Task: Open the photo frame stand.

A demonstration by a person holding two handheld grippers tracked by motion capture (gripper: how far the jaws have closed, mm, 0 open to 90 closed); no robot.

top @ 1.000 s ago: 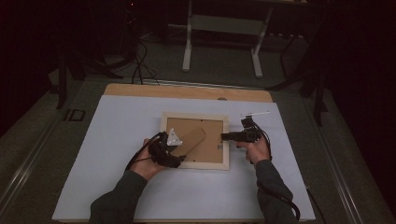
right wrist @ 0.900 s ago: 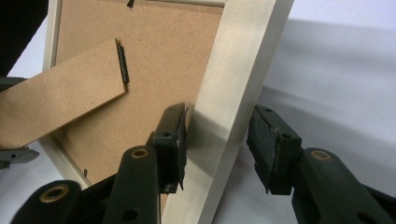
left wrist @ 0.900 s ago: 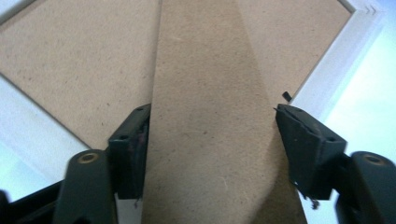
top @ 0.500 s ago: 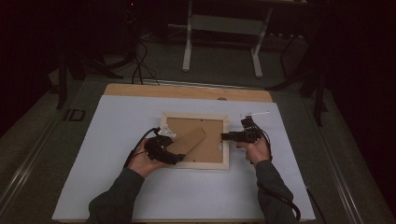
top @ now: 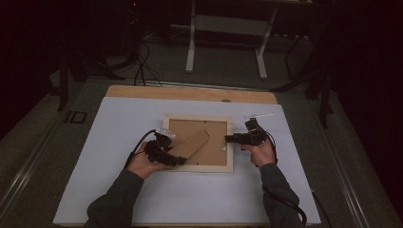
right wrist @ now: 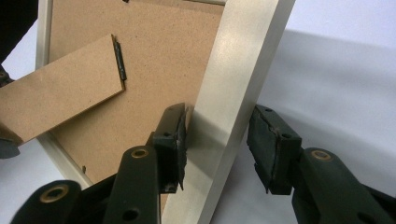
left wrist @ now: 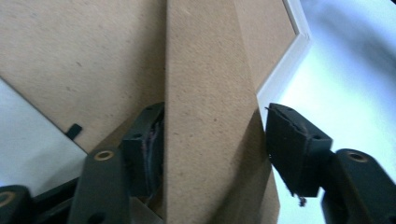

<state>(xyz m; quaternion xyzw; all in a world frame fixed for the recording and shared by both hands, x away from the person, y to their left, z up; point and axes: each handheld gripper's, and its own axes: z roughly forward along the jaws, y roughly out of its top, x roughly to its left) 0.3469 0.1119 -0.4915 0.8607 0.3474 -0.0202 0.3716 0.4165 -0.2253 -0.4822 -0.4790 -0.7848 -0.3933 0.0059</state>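
My left gripper (left wrist: 210, 154) has just been closing on the stand flap (left wrist: 210, 116) — its long axis runs straight ahead between my half-open jaws, one pad touching, the other just clear.

frame (top: 198, 142) mid-table (top: 119, 190) | stand flap (top: 190, 145) on frame back, toward left

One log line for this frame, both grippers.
left gripper: closing around brown fibreboard easel stand, gap one side | right gripper: straddles pale wooden picture frame rail, face-down
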